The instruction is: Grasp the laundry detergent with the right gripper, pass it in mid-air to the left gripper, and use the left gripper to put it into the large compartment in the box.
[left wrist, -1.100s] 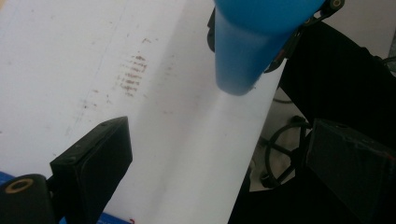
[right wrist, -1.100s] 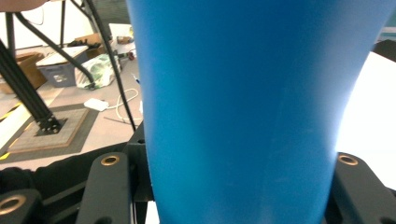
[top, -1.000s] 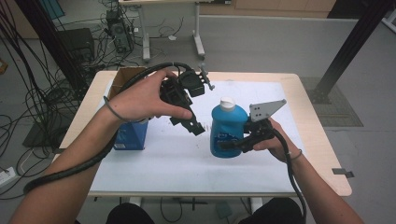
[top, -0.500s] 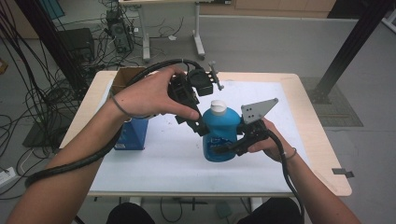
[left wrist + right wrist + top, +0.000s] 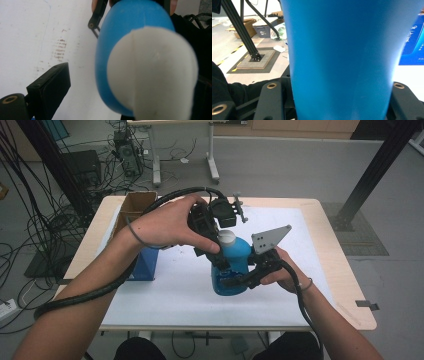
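High view: blue box (image 5: pixel 145 265) left of bottle (image 5: pixel 235 265)

I work at a wooden table (image 5: pixel 345 285) covered by a white mat (image 5: pixel 170 295), on grey floor (image 5: pixel 300 170); tangled black cables (image 5: pixel 45 215) lie to my left.

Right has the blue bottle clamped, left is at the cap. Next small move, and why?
Probably close the left gripper on the white cap. The right gripper clamps the blue bottle, and in the left gripper view the cap sits between open jaws, so gripping it comes before any twist.
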A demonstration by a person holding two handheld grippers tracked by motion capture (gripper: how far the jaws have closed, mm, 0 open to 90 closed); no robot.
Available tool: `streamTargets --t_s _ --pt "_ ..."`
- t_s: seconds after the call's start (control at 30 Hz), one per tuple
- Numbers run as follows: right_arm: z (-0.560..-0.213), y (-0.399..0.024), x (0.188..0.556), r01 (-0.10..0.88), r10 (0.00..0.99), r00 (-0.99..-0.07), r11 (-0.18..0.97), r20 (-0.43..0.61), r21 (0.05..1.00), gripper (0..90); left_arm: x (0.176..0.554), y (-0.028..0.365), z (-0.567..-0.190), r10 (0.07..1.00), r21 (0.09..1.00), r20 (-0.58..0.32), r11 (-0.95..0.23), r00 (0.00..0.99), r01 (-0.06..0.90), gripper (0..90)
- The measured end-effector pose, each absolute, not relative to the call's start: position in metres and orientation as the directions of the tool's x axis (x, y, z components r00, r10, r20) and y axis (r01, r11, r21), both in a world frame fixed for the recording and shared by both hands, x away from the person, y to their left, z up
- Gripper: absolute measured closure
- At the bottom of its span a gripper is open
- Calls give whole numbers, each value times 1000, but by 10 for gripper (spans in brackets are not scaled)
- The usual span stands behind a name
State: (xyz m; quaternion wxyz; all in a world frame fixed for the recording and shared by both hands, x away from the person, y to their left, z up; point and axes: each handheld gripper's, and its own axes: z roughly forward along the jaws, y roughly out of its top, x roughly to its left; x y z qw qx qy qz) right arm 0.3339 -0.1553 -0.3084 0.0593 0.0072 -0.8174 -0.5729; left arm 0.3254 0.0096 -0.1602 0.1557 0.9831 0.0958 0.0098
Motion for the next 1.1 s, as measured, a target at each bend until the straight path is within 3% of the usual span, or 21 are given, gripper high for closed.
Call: streamTargets --t_s 1.1 --pt "-312 -150 336 57 -66 -994 357 86 932 431 323 6 -159 196 298 4 -936 981 186 69"
